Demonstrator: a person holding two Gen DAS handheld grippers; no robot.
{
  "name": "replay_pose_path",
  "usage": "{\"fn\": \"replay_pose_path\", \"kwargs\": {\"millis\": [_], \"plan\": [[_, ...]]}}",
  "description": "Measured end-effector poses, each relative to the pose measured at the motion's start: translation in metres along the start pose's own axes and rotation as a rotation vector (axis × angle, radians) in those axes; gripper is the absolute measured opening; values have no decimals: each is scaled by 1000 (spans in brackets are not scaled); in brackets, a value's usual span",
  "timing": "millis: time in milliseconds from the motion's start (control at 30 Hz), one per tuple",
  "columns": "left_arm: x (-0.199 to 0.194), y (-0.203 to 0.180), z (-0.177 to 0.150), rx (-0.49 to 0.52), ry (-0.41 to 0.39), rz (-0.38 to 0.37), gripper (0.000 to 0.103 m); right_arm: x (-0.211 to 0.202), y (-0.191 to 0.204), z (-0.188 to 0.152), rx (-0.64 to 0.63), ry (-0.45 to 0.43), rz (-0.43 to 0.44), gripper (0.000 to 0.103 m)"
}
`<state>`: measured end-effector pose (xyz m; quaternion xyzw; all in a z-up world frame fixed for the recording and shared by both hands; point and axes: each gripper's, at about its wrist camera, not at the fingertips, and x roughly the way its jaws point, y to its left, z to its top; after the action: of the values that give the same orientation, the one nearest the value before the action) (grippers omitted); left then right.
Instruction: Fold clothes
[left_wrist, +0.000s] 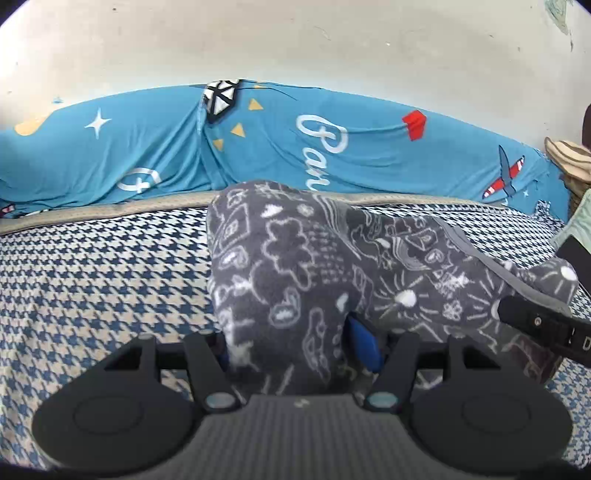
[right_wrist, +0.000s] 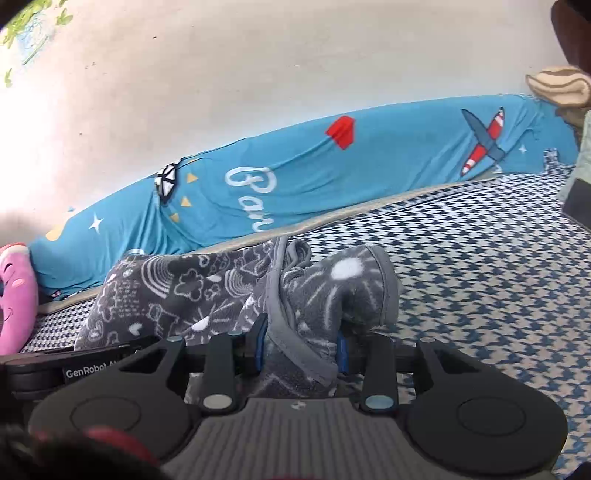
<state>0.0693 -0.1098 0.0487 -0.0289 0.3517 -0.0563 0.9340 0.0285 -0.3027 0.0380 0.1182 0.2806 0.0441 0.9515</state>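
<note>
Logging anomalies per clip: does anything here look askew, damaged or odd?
Only the grey printed garment: bunched in a heap, not flat, on the houndstooth bedspread, with the left claw and right claw each shut on it. No damage is visible.

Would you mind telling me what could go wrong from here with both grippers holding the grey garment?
1. The left gripper pinches a thick bunch of the grey doodle-print fleece garment, so layers may slip free.
2. The right gripper grips near the grey trimmed edge; uneven pulling could skew the fold over the houndstooth bedcover.
</note>
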Motion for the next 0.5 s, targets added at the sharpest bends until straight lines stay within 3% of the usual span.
{"fn": "replay_pose_path", "kwargs": {"millis": [500], "plan": [[-24,45,-1,-33,-24,91,58,10,43,-7,-33,22,91,35]]}}
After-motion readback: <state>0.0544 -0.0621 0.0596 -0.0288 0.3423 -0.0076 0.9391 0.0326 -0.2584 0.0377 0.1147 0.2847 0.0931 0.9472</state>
